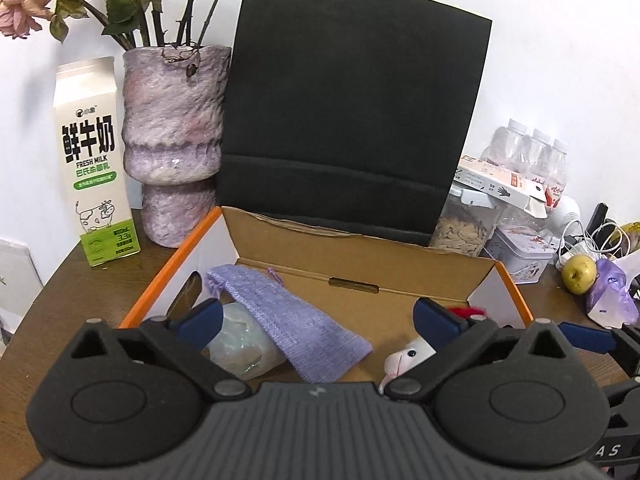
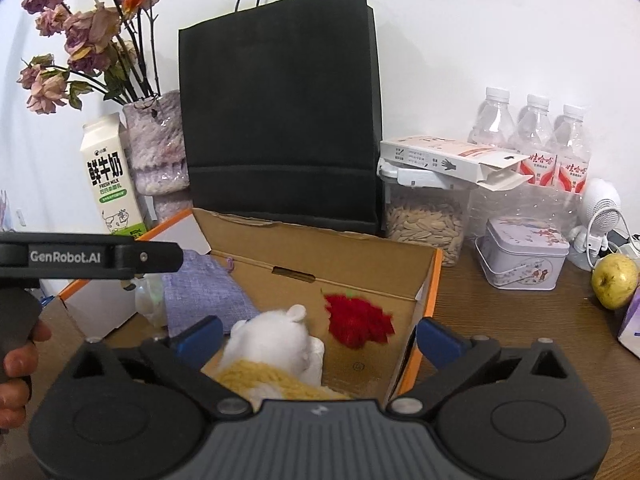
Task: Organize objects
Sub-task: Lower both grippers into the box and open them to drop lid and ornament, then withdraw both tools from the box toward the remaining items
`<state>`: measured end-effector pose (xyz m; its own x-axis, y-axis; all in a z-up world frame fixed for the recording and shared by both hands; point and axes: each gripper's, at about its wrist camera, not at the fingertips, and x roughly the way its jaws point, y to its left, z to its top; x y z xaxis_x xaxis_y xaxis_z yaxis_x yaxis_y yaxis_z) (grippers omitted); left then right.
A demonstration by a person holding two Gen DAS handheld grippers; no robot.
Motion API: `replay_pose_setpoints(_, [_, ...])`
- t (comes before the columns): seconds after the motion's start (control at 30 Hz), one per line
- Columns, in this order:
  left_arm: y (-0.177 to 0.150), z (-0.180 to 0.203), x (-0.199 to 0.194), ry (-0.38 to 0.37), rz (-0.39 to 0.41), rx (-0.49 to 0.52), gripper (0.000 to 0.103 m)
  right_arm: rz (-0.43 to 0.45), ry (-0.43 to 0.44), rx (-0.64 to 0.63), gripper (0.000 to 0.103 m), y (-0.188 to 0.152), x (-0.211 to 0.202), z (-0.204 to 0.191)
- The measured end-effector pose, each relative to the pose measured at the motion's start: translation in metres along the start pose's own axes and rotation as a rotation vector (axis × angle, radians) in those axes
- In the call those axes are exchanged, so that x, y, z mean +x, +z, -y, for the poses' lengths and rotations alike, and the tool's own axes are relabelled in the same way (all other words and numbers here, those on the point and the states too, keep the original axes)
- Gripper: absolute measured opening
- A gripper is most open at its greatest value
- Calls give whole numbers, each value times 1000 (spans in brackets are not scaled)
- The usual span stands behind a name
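Two grippers hover over an open cardboard box (image 2: 362,254) on a brown wooden table (image 2: 520,328), and both have their jaws spread wide with nothing gripped. Farthest left, against the white wall, stands a milk carton (image 1: 94,160), then a mottled purple vase (image 1: 174,136) of dried roses (image 2: 80,36), then a tall black paper bag (image 1: 352,120) right behind the box. Inside the box, at its left end, a pale translucent object (image 1: 240,340) lies partly under a lavender fabric pouch (image 1: 292,316); the left gripper (image 1: 318,326) hangs above these, its blue pads clear of them. Toward the right end sits a white plush toy (image 2: 276,340) with a yellow knitted scarf, and just beyond it a red fluffy piece (image 2: 358,322) on the box floor. The right gripper (image 2: 318,338) straddles the plush from above without pinching it. Right of the box come a clear jar of seeds (image 2: 426,220) with a flat carton (image 2: 448,160) on its lid, three water bottles (image 2: 534,136), a small tin (image 2: 524,260), and a yellow-green apple (image 2: 614,282).
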<state>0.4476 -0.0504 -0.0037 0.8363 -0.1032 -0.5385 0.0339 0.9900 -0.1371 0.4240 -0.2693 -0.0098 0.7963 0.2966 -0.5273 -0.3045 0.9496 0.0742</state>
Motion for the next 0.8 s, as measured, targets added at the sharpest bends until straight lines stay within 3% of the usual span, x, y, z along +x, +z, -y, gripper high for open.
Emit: replay_pose_setpoints(0.8, [-7, -1, -63, -3, 21, -13, 103, 52, 9, 5, 103, -7, -62, -11])
